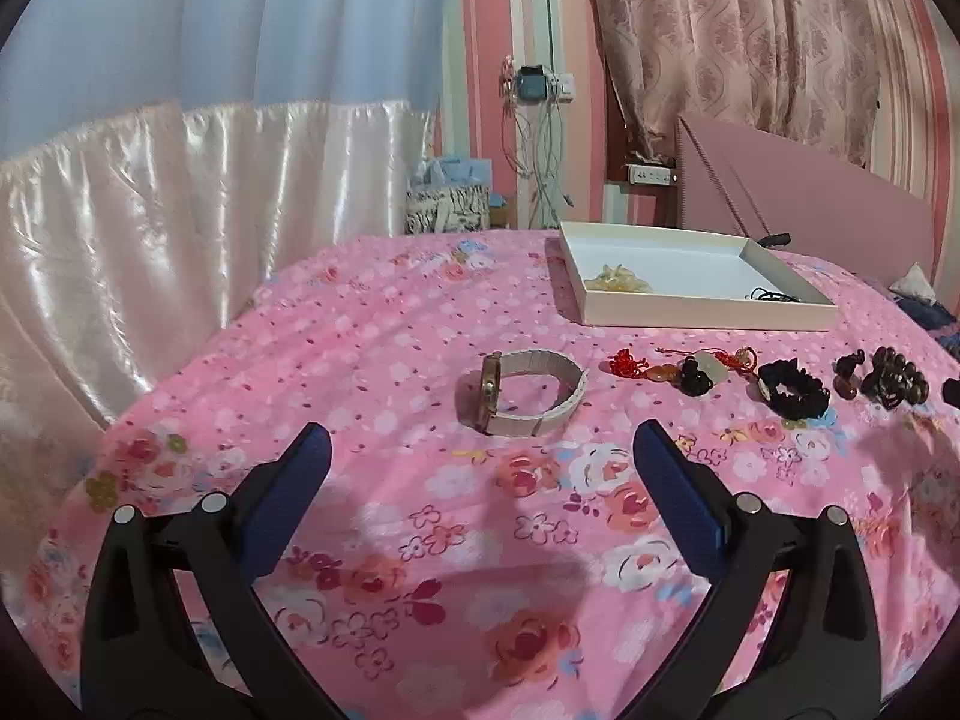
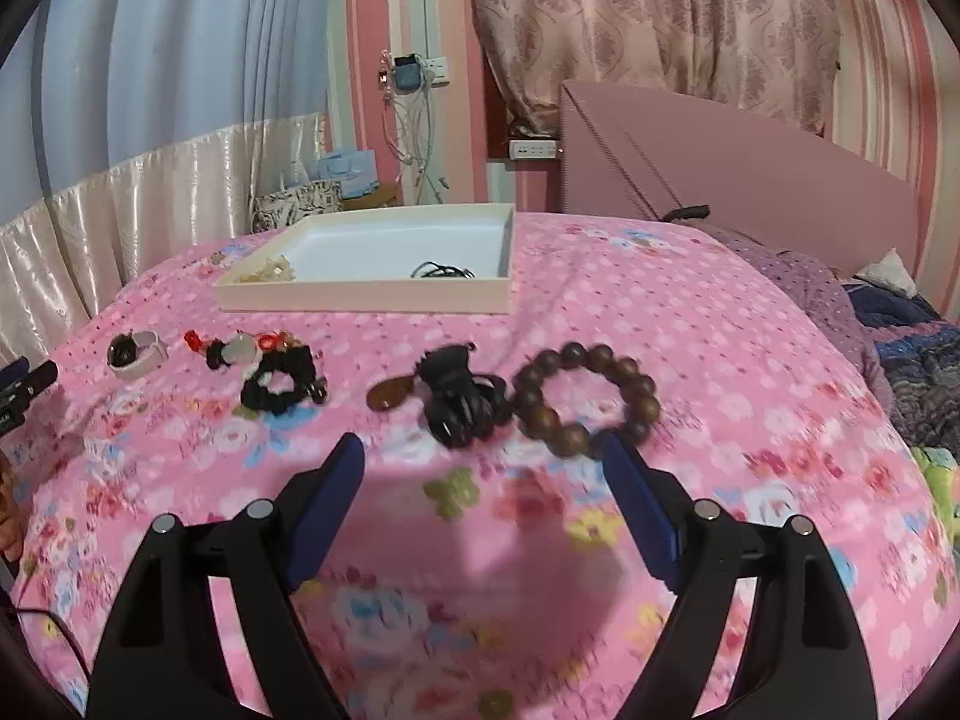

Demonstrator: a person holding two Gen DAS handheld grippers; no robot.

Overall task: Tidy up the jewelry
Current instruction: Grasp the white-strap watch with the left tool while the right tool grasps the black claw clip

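A white-strapped watch [image 1: 521,393] lies on the pink floral bedspread just beyond my open left gripper [image 1: 482,444], which holds nothing. To its right runs a row of jewelry: a red knotted charm [image 1: 672,366], a black scrunchie [image 1: 795,395], dark beads [image 1: 894,383]. In the right wrist view, my open, empty right gripper [image 2: 483,453] hovers short of a black claw hair clip [image 2: 459,402] and a brown wooden bead bracelet [image 2: 585,399]. A brown pendant [image 2: 390,394], the scrunchie [image 2: 282,387] and the watch [image 2: 135,354] lie further left. The white tray [image 1: 708,306] [image 2: 360,300] behind holds a pale piece and a black cord.
A pink headboard [image 2: 750,174] rises behind the bed. Shiny curtains [image 1: 150,210] hang at the left, with a patterned bag [image 1: 447,207] beside them. Folded blue and purple bedding [image 2: 900,354] lies at the right edge. The left gripper's tip [image 2: 27,387] shows at the far left.
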